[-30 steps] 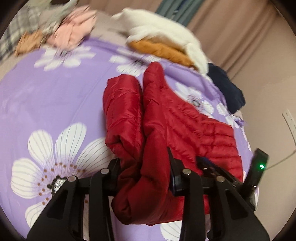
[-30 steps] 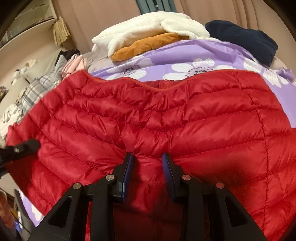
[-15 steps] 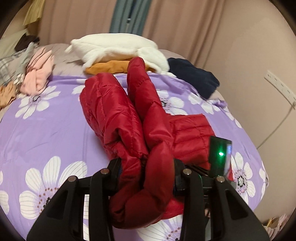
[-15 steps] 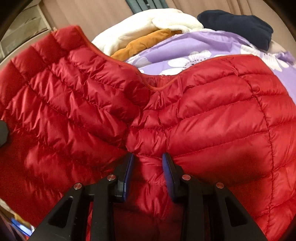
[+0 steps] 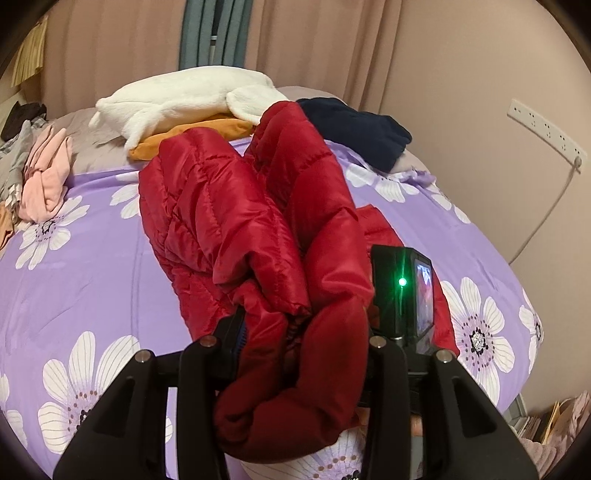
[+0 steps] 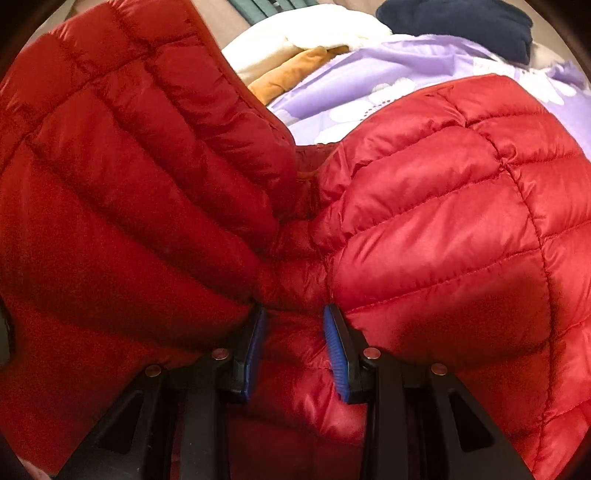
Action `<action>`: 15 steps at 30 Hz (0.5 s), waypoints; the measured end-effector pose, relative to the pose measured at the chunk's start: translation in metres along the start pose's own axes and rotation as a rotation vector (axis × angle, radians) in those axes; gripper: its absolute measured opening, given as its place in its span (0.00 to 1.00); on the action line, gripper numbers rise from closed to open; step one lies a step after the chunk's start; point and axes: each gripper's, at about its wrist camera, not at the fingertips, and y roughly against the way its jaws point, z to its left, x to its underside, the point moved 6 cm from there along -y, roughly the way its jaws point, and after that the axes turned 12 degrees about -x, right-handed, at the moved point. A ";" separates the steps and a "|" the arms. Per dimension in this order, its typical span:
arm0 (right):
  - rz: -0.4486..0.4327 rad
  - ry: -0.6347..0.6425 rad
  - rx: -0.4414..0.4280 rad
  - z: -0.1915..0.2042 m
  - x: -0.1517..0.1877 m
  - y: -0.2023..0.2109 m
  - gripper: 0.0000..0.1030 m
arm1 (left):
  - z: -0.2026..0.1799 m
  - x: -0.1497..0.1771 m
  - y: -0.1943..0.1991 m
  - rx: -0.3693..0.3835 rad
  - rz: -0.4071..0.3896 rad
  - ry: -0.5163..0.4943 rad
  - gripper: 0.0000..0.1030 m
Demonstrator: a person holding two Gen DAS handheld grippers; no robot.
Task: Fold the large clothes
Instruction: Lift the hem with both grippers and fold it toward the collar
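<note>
Quick count from where I'm standing: one red puffer jacket (image 5: 236, 221), and two claws on it, the left claw (image 5: 301, 354) and the right claw (image 6: 295, 347). One bed with a purple flowered cover (image 5: 92, 266). Folded or piled clothes at the far end: one white fleece (image 5: 177, 99), one mustard piece (image 5: 199, 131) under it, one navy piece (image 5: 354, 127), one pink one (image 5: 46, 173). Two curtains, beige (image 5: 110, 48) and teal (image 5: 216, 33). One power strip (image 5: 546, 131) on the wall.
</note>
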 end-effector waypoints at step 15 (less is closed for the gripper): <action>-0.084 -0.065 -0.041 -0.012 -0.014 0.060 0.34 | -0.018 0.002 -0.011 -0.005 0.024 -0.062 0.40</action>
